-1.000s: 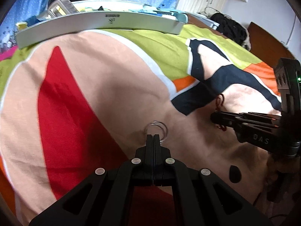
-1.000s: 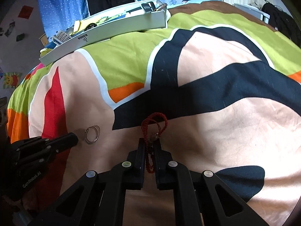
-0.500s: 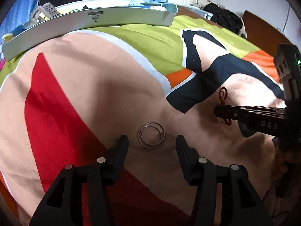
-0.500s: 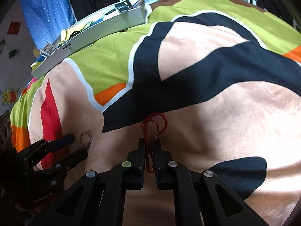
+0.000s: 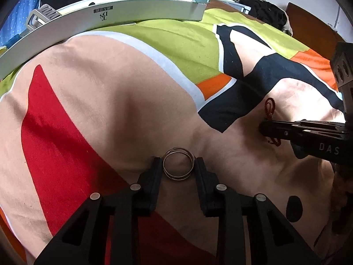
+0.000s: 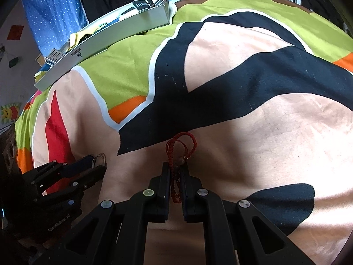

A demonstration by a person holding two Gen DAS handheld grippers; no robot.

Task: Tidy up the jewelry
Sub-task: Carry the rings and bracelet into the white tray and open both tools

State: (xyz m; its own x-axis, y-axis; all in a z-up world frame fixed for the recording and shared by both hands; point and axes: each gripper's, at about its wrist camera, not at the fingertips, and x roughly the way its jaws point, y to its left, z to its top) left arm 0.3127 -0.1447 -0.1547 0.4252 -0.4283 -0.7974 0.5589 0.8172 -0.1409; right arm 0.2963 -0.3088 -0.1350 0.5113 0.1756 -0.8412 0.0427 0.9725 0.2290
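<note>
left gripper [image 5: 178, 165] jaws spread around the silver rings [image 5: 178, 163], low centre; closing could skid them off. right gripper [image 6: 175, 172] pinches the red cord bracelet [image 6: 181, 148].

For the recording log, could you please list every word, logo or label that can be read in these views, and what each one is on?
"DAS": white letters on the right gripper, in the left wrist view.
"DS" monogram, upside down: on the white tray wall; the dark strip beside it is too small to read.
Lettering on the left gripper body, in the right wrist view: too blurred to read.
</note>
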